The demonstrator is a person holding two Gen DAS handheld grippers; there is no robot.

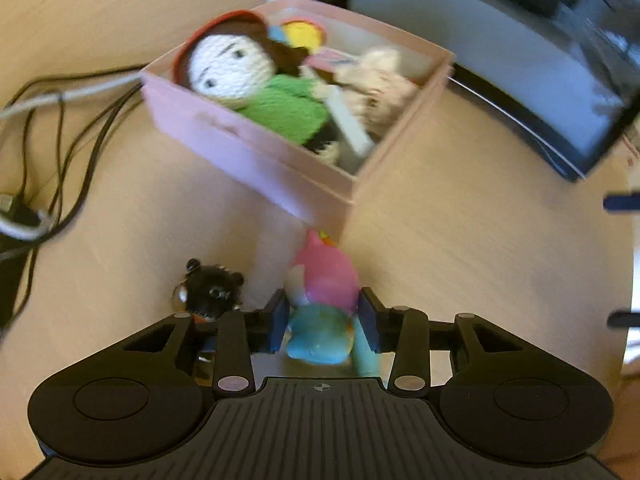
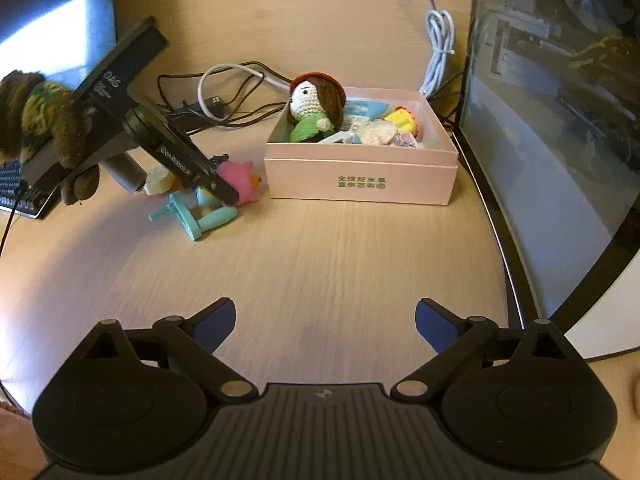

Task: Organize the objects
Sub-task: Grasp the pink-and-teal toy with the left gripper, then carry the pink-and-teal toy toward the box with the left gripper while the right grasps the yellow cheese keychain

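A pink and blue soft toy (image 1: 324, 276) lies on the wooden desk just in front of the pink box (image 1: 248, 152). My left gripper (image 1: 323, 297) straddles it, jaws partly apart, blue pads close beside its sides; I cannot see them pressing. A black bear toy (image 1: 210, 290) sits left of the fingers. In the right wrist view the left gripper (image 2: 224, 192) tilts down onto the pink toy (image 2: 242, 178), beside teal pieces (image 2: 200, 220). The pink box (image 2: 360, 184) holds a crochet doll (image 2: 316, 108) and several small items. My right gripper (image 2: 324, 320) hangs open over bare desk.
Black and white cables (image 1: 60, 120) lie left of the box, and a coiled white cable (image 2: 440, 40) lies behind it. A monitor (image 2: 560, 160) stands along the right edge. A keyboard (image 2: 12, 188) is at far left, under a camouflage sleeve (image 2: 40, 120).
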